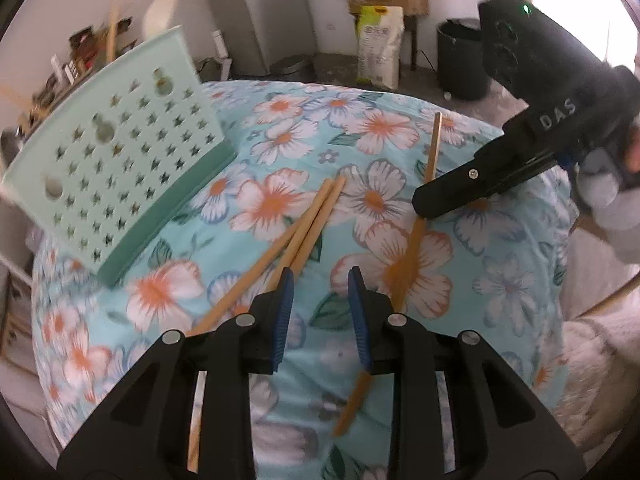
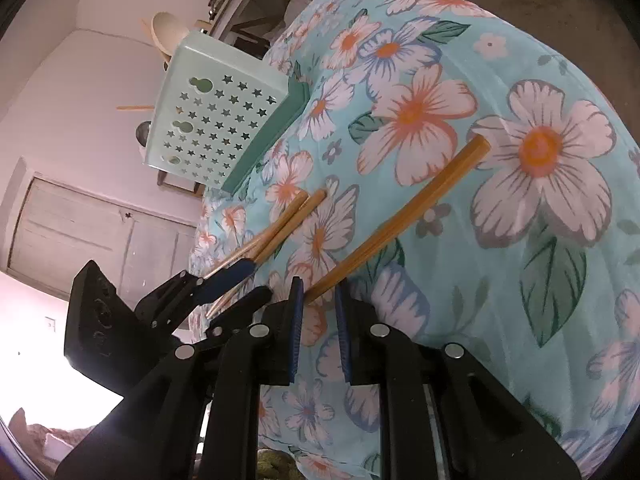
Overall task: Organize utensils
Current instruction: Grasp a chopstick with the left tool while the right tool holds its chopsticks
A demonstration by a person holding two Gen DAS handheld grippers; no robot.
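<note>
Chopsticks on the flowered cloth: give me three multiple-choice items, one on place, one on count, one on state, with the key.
1. In the left wrist view, the mint holder stands where?
A left of the chopstick pair
B right of it
C on top of it
2. How many chopsticks lie on the cloth?
A one
B three
C six
3. The pair is:
A lying flat
B upright in the holder
C snapped
Key: A, it stands towards the left edge; B, the pair plus one darker chopstick; A, both rest side by side on the cloth.
</note>
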